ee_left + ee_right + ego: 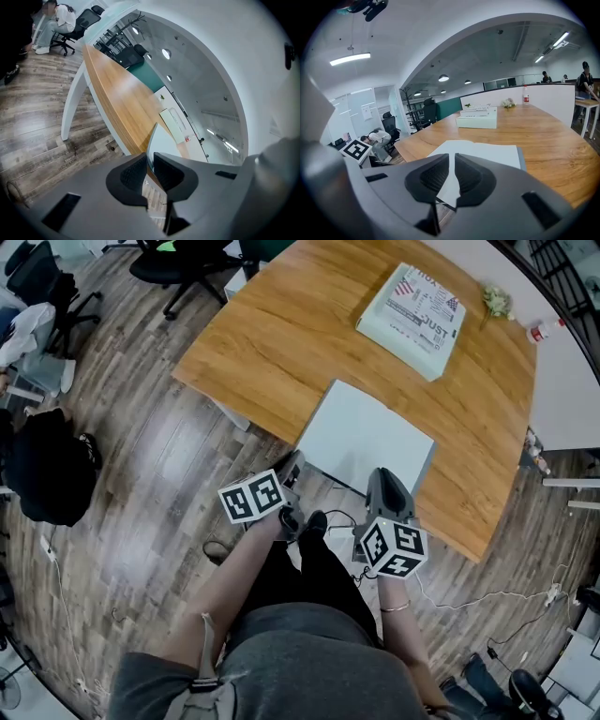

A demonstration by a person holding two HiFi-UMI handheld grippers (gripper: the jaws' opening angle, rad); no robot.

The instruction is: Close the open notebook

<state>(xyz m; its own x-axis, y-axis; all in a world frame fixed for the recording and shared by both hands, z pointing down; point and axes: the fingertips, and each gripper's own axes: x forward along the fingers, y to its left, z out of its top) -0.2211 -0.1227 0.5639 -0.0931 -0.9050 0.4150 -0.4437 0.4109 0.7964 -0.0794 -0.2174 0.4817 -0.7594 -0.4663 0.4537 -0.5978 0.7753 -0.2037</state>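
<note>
The open notebook (pixel 366 432) lies with blank white pages up at the near edge of the wooden table (pixel 281 334). My left gripper (pixel 292 465) is at its near left corner. In the left gripper view the gripper (pixel 150 171) is rolled on its side, and the notebook's thin left edge (pixel 151 140) runs between its pads, which are shut on it. My right gripper (pixel 386 479) is at the notebook's near right edge. In the right gripper view its jaws (pixel 452 176) stand upright with only a slit between them, over the flat page (pixel 487 152), gripping nothing.
A flat pale box (pixel 412 307) lies at the table's far side, with a small plant (pixel 495 301) and a red-capped bottle (pixel 539 331) by the white partition (pixel 562 381). Office chairs (pixel 187 263) stand on the wood floor to the left. Cables trail under the table.
</note>
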